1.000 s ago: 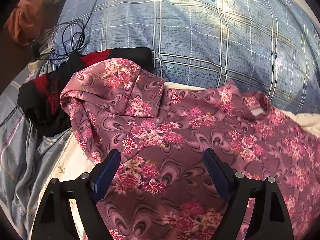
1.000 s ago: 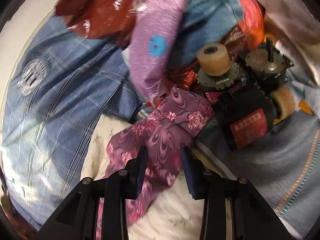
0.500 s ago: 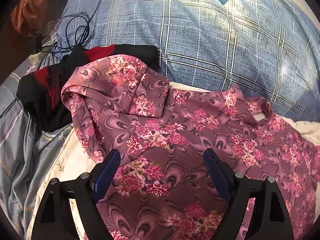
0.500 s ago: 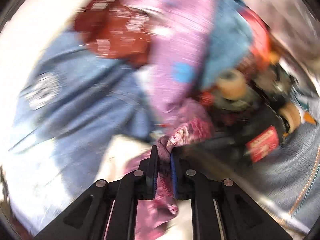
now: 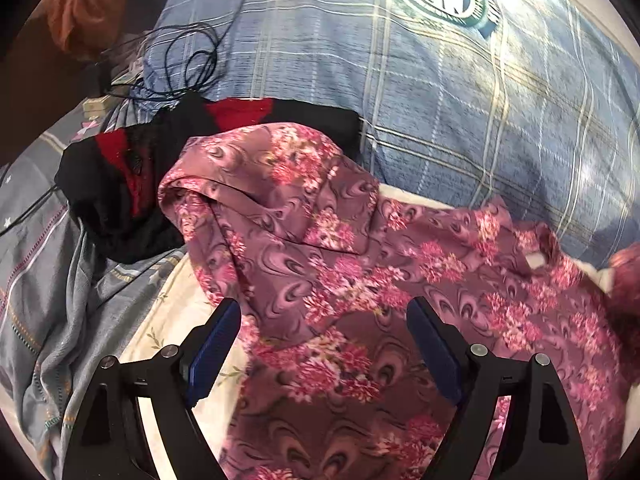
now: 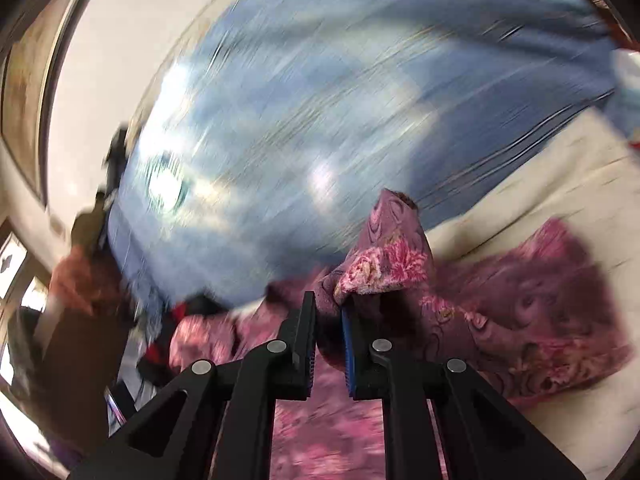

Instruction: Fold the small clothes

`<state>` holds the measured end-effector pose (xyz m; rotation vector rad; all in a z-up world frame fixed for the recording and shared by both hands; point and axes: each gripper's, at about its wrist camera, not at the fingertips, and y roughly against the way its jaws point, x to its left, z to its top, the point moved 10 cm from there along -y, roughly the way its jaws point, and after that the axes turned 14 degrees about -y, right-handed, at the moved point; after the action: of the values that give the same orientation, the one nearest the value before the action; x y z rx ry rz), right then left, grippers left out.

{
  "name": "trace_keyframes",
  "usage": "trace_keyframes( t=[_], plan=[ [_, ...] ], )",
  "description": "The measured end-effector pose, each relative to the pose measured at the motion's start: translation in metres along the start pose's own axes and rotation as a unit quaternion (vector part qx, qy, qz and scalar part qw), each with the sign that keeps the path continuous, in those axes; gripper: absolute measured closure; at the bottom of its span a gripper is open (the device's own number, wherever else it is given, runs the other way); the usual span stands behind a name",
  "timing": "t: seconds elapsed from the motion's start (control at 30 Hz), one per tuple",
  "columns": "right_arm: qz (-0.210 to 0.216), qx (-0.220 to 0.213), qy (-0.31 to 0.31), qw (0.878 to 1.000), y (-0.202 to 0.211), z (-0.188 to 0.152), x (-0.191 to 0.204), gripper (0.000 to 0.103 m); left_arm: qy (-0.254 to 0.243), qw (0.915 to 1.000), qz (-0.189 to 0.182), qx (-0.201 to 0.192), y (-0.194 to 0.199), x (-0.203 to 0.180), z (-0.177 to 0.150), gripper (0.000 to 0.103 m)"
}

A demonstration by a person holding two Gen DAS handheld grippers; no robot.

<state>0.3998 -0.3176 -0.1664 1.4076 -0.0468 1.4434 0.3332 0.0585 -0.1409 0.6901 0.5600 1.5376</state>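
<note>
A mauve floral garment (image 5: 340, 272) lies spread on the cream sheet, its left part bunched into folds. My left gripper (image 5: 324, 332) is open, hovering over the garment's lower middle, holding nothing. My right gripper (image 6: 329, 312) is shut on a fold of the floral garment (image 6: 380, 264), lifting it above the rest of the cloth. The right wrist view is motion-blurred.
A big blue plaid pillow (image 5: 420, 80) with a round badge lies behind the garment. A black and red garment (image 5: 120, 176) lies at left, with tangled black cables (image 5: 176, 64) behind it. A grey striped cloth (image 5: 48, 280) lies at lower left. An orange cloth (image 5: 84, 12) sits far left.
My right gripper, shut on the garment's fold, has swung left across the garment, away from the clutter pile. My left gripper shifted slightly and stays open.
</note>
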Motion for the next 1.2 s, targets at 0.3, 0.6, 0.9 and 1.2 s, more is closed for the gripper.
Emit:
trace_keyframes(
  t=[0.3, 0.6, 0.9, 1.2],
  plan=[
    [-0.029, 0.090, 0.068, 0.993, -0.070, -0.109, 0.040, 0.081, 0.058, 0.9979, -0.030, 0.003, -0.003, 0.023, 0.001, 0.018],
    [-0.015, 0.198, 0.124, 0.972, -0.069, -0.191, 0.052, 0.068, 0.036, 0.9986, -0.037, 0.006, -0.003, 0.013, 0.000, 0.018],
    [-0.058, 0.074, -0.040, 0.995, 0.053, -0.099, -0.068, 0.056, -0.011, 0.9785, -0.190, 0.079, 0.000, -0.051, -0.026, 0.018],
    [-0.031, 0.048, -0.123, 0.991, 0.101, -0.090, -0.115, 0.055, 0.084, 0.9408, -0.276, 0.178, -0.014, -0.101, -0.043, 0.018]
  ],
)
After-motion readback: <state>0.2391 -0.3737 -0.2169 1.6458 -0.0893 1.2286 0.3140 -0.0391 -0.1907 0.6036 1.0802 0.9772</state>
